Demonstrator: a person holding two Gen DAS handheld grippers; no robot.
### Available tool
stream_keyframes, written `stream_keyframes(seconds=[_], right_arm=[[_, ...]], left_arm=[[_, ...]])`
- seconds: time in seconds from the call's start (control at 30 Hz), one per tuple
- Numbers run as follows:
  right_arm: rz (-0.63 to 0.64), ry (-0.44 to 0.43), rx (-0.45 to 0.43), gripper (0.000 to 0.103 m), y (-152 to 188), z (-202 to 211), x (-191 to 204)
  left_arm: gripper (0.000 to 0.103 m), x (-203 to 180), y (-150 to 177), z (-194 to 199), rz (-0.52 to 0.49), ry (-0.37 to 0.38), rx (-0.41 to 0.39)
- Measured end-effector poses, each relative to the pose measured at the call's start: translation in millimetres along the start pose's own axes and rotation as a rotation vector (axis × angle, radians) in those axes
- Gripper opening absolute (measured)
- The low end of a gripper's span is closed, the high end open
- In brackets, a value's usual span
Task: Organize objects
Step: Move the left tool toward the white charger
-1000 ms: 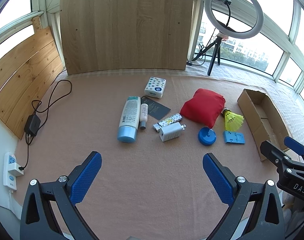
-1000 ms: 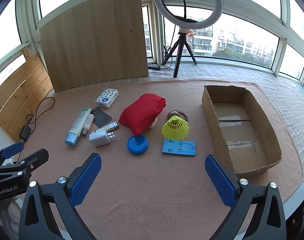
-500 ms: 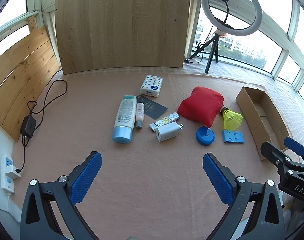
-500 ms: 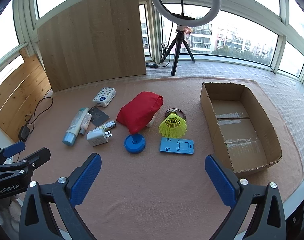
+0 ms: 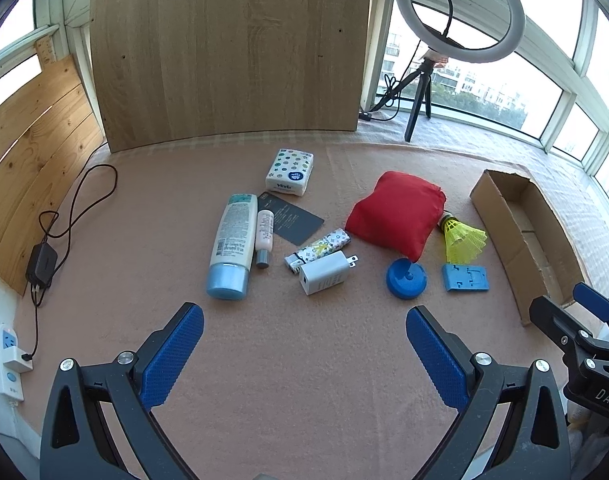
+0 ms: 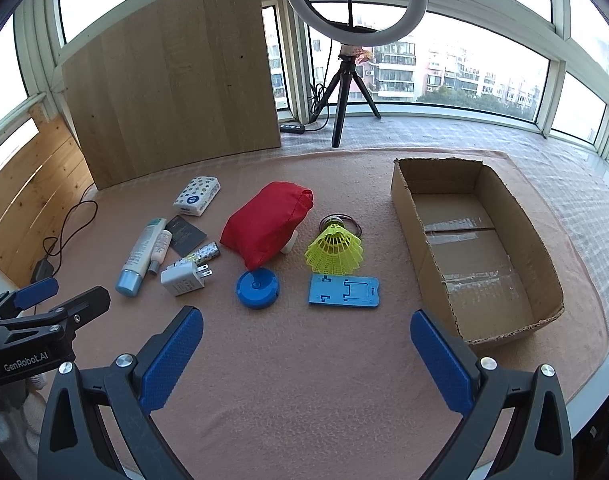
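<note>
Loose items lie on a pink cloth: a lotion tube (image 5: 231, 246), a small bottle (image 5: 264, 234), a dark card (image 5: 290, 218), a tissue pack (image 5: 290, 171), a patterned lighter (image 5: 318, 251), a white charger (image 5: 327, 272), a red pouch (image 6: 267, 223), a blue round disc (image 6: 258, 289), a yellow shuttlecock (image 6: 335, 249) and a blue phone stand (image 6: 345, 290). An empty cardboard box (image 6: 476, 252) stands to the right. My left gripper (image 5: 304, 354) hovers open just short of the charger. My right gripper (image 6: 306, 354) is open, short of the phone stand.
A wooden board (image 5: 228, 52) leans at the back, and a ring light on a tripod (image 6: 354, 12) stands behind the cloth. A black cable and adapter (image 5: 42, 266) lie at the left, with a wall power strip (image 5: 9, 360) near the cloth's left edge.
Both grippers have drifted slightly forward and the views have shifted a little; the objects appear a bit lower and nearer. Nothing was grasped or moved.
</note>
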State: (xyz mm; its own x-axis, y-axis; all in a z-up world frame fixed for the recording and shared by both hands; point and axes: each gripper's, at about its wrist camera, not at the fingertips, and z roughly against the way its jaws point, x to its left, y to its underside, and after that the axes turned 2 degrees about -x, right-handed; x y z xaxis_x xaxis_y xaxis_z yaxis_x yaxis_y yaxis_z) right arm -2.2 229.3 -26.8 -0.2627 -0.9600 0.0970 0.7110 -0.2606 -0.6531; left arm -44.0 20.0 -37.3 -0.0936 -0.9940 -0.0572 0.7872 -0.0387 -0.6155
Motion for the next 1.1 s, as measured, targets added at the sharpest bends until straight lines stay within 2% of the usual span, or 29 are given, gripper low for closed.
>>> stream_keyframes(seconds=[0.13,0.33,0.6,0.73,0.87,1.1], right_arm=[[-0.008,0.005,0.010,0.103,1,-3,-3],[-0.022,0.018,0.022,0.103,4,-6,-9],[-0.050,0.034,0.027,0.103,6,-6,-20],[-0.071,0.050,0.034,0.103,8,-8,-23],[-0.076,0.060,0.043,0.103,11,-10,-26],[-0.093,0.071,0.061,0.103,17,-12,-32]], left_arm=[[0.102,1,-8,-14,-0.009,0.005,0.014],[0.096,7,-25,-41,0.006,0.016,0.047],[0.077,10,-44,-81,0.045,0.057,0.110],[0.061,11,-48,-108,0.091,0.086,0.161],[0.053,8,-50,-129,0.085,0.088,0.190],[0.049,9,-50,-151,0.124,0.120,0.225]])
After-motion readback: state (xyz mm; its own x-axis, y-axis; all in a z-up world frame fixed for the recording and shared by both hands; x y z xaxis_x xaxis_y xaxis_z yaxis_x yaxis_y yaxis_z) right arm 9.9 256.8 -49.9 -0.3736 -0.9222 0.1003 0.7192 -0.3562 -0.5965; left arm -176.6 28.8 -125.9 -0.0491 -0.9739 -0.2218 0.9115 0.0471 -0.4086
